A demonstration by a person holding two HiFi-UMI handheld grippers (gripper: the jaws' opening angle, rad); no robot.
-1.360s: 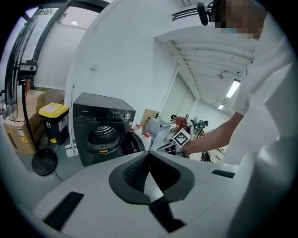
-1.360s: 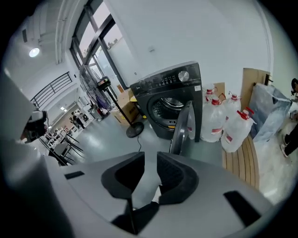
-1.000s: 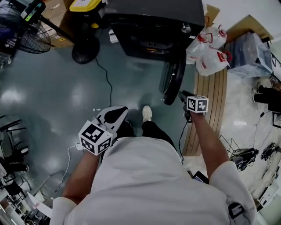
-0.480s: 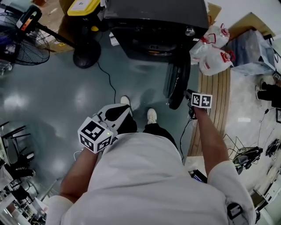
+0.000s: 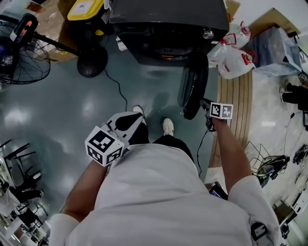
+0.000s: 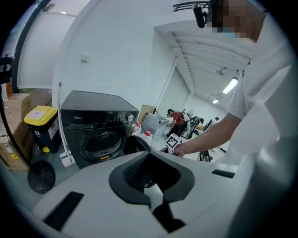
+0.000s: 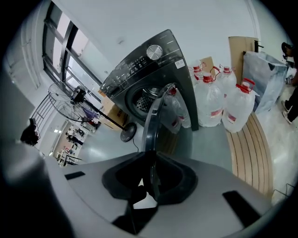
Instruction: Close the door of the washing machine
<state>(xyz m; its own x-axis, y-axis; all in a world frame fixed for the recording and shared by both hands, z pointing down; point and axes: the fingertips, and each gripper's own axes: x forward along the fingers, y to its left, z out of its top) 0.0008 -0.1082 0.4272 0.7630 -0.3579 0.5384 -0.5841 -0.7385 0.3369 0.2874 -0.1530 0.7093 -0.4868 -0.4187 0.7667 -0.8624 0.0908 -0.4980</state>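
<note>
Washing machine door (image 5: 192, 89): swung open, seen edge-on, at the right of the black front-loading washing machine (image 5: 168, 24)
Right gripper (image 5: 204, 105): fingers pinching the door's rim
Left gripper (image 5: 126, 122): by the person's leg, well apart from the door; fingers pressed together on nothing
In the door's sweep: person's shoes (image 5: 167, 126) on the floor, left of the door
Around: red-capped water jugs (image 5: 231, 60) just right of the door; slatted wooden board (image 5: 236, 103); pedestal fan (image 5: 26, 57); yellow-lidded bin (image 5: 85, 8); cable (image 5: 118, 91)
Writing: "Midea" on the front panel (image 6: 77, 117)
</note>
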